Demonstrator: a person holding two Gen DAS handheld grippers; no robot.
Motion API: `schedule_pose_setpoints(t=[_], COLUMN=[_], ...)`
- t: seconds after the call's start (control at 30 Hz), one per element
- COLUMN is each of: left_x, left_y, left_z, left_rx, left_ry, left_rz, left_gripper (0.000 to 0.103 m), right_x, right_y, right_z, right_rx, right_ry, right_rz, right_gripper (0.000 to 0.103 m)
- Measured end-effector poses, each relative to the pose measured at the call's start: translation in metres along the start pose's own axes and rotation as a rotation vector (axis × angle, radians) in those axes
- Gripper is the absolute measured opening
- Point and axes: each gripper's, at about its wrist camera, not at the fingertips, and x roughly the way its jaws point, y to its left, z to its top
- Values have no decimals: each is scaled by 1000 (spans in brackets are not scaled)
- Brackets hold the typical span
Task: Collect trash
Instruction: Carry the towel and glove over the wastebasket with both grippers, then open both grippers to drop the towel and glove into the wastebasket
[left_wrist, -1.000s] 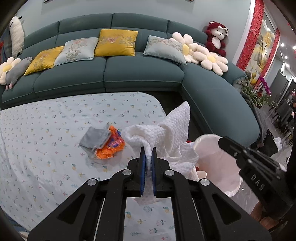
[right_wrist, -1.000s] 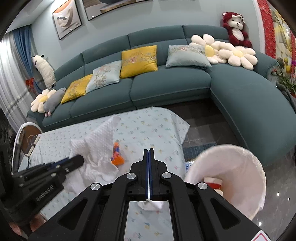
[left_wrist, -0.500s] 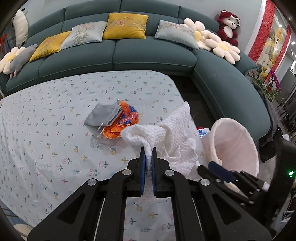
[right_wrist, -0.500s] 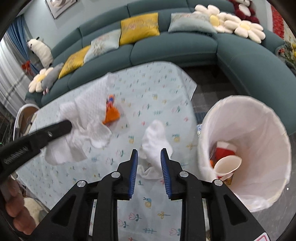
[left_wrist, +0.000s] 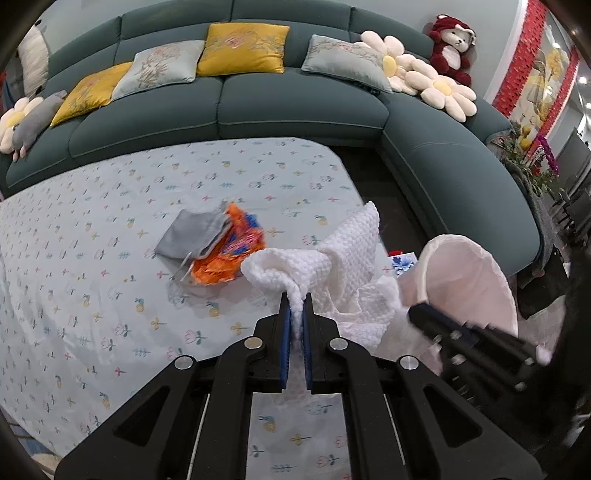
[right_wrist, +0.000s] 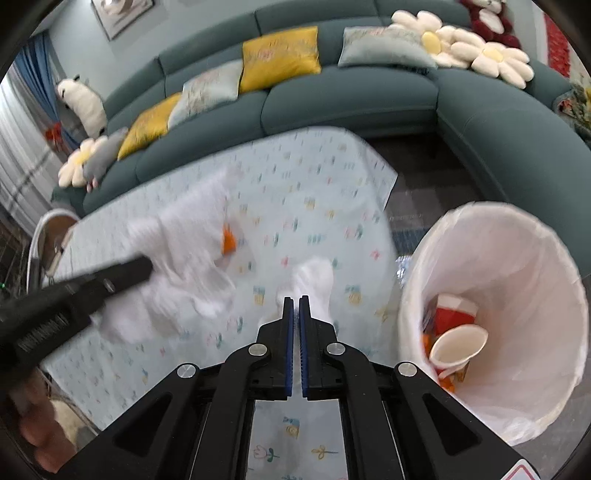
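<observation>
Both claws have been lowered toward the table (left_wrist: 92, 258); the right claw (right_wrist: 295, 306) has just been closing.
Crumpled white tissue (right_wrist: 314, 284) lies just beyond its closed tips; whether it is pinched cannot be told. The white towel (left_wrist: 332, 266) is clamped in the left claw (left_wrist: 297, 310), seemingly lifted clear so trash beneath can reach the bin (right_wrist: 517, 258).

Right gripper (right_wrist: 294, 301), jaws closed with nothing visibly between them, above a crumpled white tissue (right_wrist: 314, 282) on a floral tablecloth (right_wrist: 295, 184); white-lined bin (right_wrist: 517, 280) holding paper cups (right_wrist: 458, 343) stands right.
</observation>
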Motion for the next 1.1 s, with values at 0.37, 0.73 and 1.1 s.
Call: schedule_pose_setpoints(t=[0.37, 0.73, 1.1], left_x=[-12, -3, 18], left_y=[-66, -149, -202], left_z=[15, 17, 11], left_rx=[88, 200, 269], left_ry=[-38, -26, 5], left_rz=[-58, -141, -174], left_gripper=[5, 6, 8], right_x=[-79, -128, -132], right_y=[-51, -131, -172], right_z=[33, 31, 22], right_rx=[68, 172, 218], right_ry=[-183, -257, -253], right_rz=[-46, -136, -188], right_gripper=[3, 3, 5])
